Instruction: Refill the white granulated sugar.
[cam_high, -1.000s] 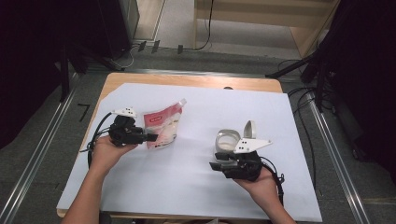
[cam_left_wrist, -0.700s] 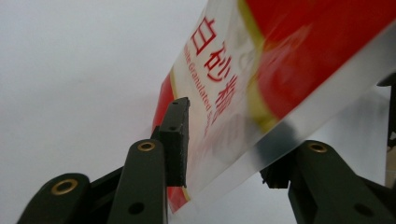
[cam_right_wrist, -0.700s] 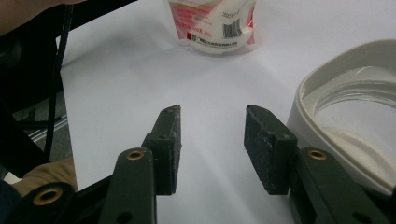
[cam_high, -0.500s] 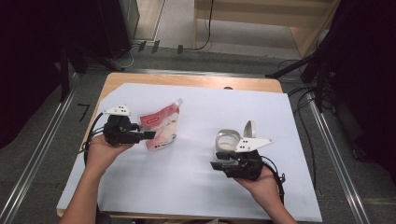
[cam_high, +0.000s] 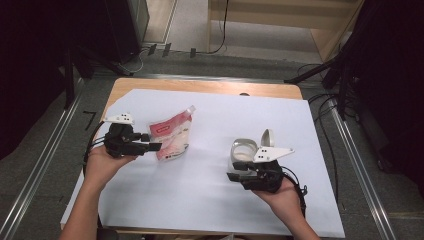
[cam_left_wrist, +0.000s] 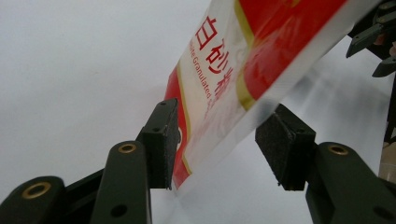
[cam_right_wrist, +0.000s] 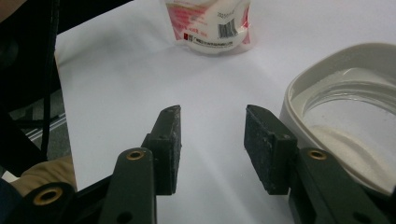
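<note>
A red and white sugar pouch (cam_high: 172, 136) lies tilted on the white sheet at the left. My left gripper (cam_high: 156, 147) is at its near-left corner. In the left gripper view the pouch (cam_left_wrist: 243, 60) has its bottom edge between the open jaws of the left gripper (cam_left_wrist: 224, 140), against the left pad (cam_left_wrist: 161, 140). A white container (cam_high: 243, 150) with its lid (cam_high: 268, 137) flipped up stands right of centre. My right gripper (cam_high: 231, 176) is just in front of it. The right gripper (cam_right_wrist: 212, 135) is open and holds nothing, with the container (cam_right_wrist: 345, 112) at its right and the pouch (cam_right_wrist: 212, 23) far ahead.
A white sheet (cam_high: 210, 200) covers most of the wooden table (cam_high: 200, 86). Metal rails run along the floor on both sides, and cables trail at the right (cam_high: 325, 130).
The left gripper has shifted a little to the left, and the pouch has tipped from more upright to lower and flatter. The right gripper and the container have stayed put.
</note>
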